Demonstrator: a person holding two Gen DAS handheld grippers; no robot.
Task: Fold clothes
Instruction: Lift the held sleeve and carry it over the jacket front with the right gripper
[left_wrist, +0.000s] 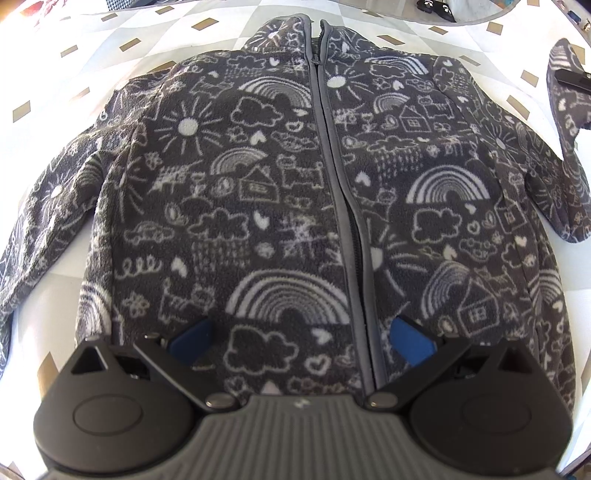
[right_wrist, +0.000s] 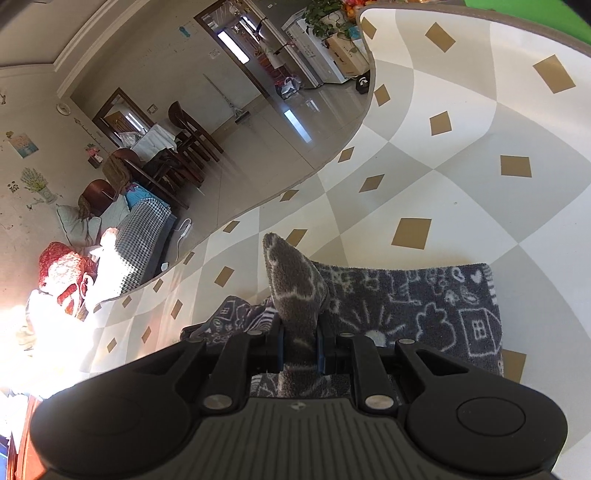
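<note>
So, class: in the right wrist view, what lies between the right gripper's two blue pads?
A pinched fold of the patterned fleece jacket sits between the right gripper pads, sticking up past them. The right wrist view shows it.

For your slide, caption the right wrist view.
Right gripper shut on fleece jacket sleeve above the checkered mat.

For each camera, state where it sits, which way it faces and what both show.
Left wrist: on the left hand-held gripper, open, looking along the zipped jacket toward its collar.
Right wrist: on the right hand-held gripper, shut on a sleeve, facing across the table into the room.
Shared: jacket, checked tablecloth. No hand shows.
</note>
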